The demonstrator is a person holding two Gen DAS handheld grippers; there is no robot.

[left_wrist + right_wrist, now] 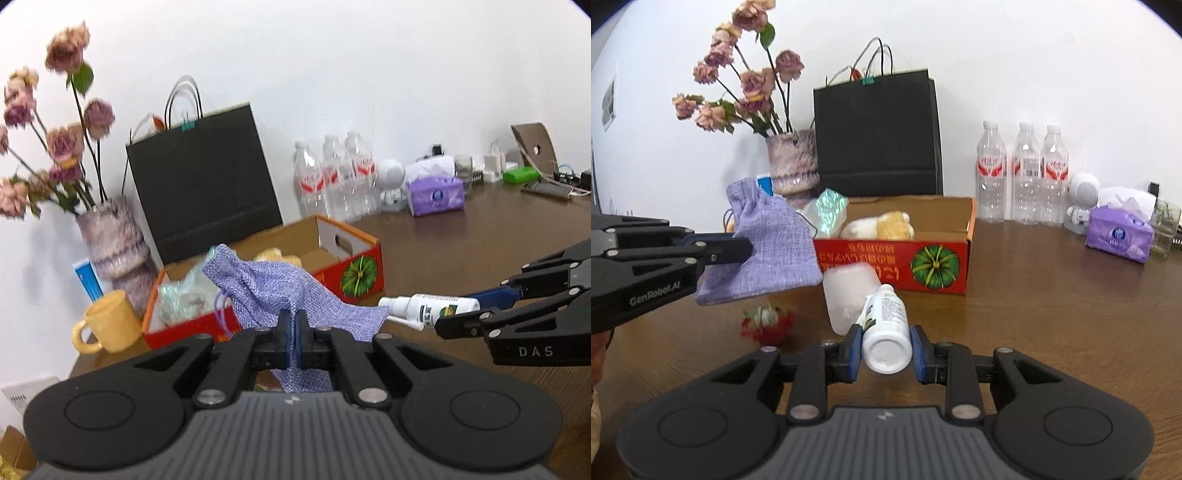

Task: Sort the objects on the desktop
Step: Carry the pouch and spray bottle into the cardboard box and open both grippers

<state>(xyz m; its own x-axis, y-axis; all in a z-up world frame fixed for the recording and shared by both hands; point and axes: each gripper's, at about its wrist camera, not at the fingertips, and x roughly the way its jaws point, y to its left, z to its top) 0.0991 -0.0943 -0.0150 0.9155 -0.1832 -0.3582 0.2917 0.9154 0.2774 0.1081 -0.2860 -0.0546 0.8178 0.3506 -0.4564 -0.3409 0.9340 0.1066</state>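
Observation:
My left gripper (295, 325) is shut on a purple woven drawstring pouch (280, 291) and holds it in the air just in front of the red cardboard box (360, 275). In the right wrist view the pouch (772, 243) hangs left of the box (905, 266). My right gripper (884, 341) is shut on a white spray bottle (886, 332), held above the table before the box. The bottle (430, 306) shows nozzle-first beside the pouch in the left wrist view. The box holds a plush toy (879, 225) and a shiny packet (831, 210).
A translucent white container (849, 295) and a small red-and-green object (766, 321) lie on the brown table (1052, 314). Behind the box stand a black paper bag (877, 136), a vase of dried roses (792, 162), three water bottles (1021, 177), a tissue pack (1119, 236) and a yellow mug (107, 321).

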